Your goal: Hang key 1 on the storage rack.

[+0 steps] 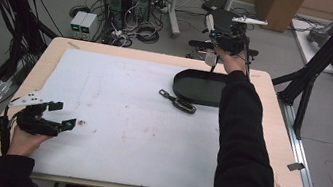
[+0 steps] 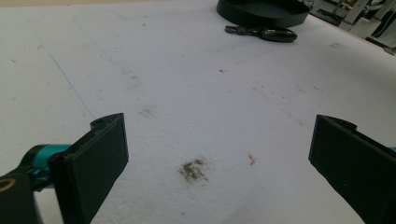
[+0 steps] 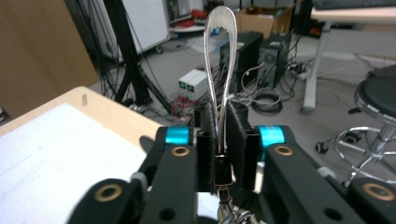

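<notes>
Near edge: your left gripper [image 1: 57,115] rests idle, jaws wide apart over the white mat [image 2: 187,93]. Mid-table, a black key fob [image 1: 178,102] lies beside the black tray [image 1: 191,85]. Far side: your right gripper [image 3: 223,140] pinches a metal spoon [image 3: 220,51] above the tray; likely lower and release next.

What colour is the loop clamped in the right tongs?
Shiny silver metal loop; clearest in the right gripper view.

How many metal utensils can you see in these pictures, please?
2. One silvery looped utensil is clamped upright in the right gripper, above the far end of the black tray. One dark-handled utensil lies on the white mat beside the tray. Others could lie hidden inside the tray.
</notes>
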`<state>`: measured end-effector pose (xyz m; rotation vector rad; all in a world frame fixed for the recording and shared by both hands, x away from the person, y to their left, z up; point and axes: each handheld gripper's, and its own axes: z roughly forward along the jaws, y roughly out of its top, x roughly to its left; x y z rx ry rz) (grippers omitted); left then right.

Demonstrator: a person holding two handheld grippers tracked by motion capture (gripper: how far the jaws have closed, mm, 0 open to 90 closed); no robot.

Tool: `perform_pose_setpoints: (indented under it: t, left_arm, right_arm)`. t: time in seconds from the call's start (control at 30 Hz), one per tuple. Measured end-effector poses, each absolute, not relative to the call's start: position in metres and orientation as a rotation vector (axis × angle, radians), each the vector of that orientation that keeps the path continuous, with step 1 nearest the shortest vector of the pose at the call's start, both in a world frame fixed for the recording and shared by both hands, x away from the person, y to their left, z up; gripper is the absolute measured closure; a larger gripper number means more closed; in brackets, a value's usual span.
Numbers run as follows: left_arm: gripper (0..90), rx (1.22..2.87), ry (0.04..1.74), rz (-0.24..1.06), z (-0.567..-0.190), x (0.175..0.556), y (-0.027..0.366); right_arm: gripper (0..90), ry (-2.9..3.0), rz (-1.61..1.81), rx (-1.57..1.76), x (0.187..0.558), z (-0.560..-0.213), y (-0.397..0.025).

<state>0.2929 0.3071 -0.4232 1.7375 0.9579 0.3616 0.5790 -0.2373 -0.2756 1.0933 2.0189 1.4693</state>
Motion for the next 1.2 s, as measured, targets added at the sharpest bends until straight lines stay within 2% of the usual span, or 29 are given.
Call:
perform_pose_setpoints:
  t: [0.07,0.2,0.23,0.27,0.3,0.37,0.87,1.2]
  left_arm:
    - [5.2,1.733,0.959,0.368,-0.423,0.293,0.307]
    - [5.2,1.729,0.957,0.375,-0.423,0.293,0.308]
    - [5.2,1.729,0.957,0.377,-0.423,0.293,0.307]
    - [5.2,1.729,0.955,0.375,-0.423,0.293,0.307]
    - [5.2,1.730,0.954,0.376,-0.423,0.292,0.307]
    - [5.2,1.728,0.952,0.376,-0.423,0.293,0.306]
    - [5.1,1.703,0.934,0.401,-0.420,0.300,0.301]
    - [5.2,1.704,0.929,0.415,-0.417,0.307,0.298]
  right_arm:
    - [57.7,2.036,1.489,1.101,0.577,-0.273,-0.239]
    - [32.6,2.052,1.474,1.128,0.572,-0.268,-0.240]
    - [18.6,2.079,1.450,1.151,0.570,-0.268,-0.239]
    - [18.6,2.079,1.450,1.151,0.570,-0.268,-0.239]
    - [10.7,2.099,1.423,1.157,0.568,-0.268,-0.238]
    - [1.1,2.110,1.372,1.149,0.564,-0.268,-0.237]
    - [0.7,2.184,1.343,1.061,0.536,-0.248,-0.226]
    - [0.7,2.186,1.327,1.037,0.532,-0.228,-0.228]
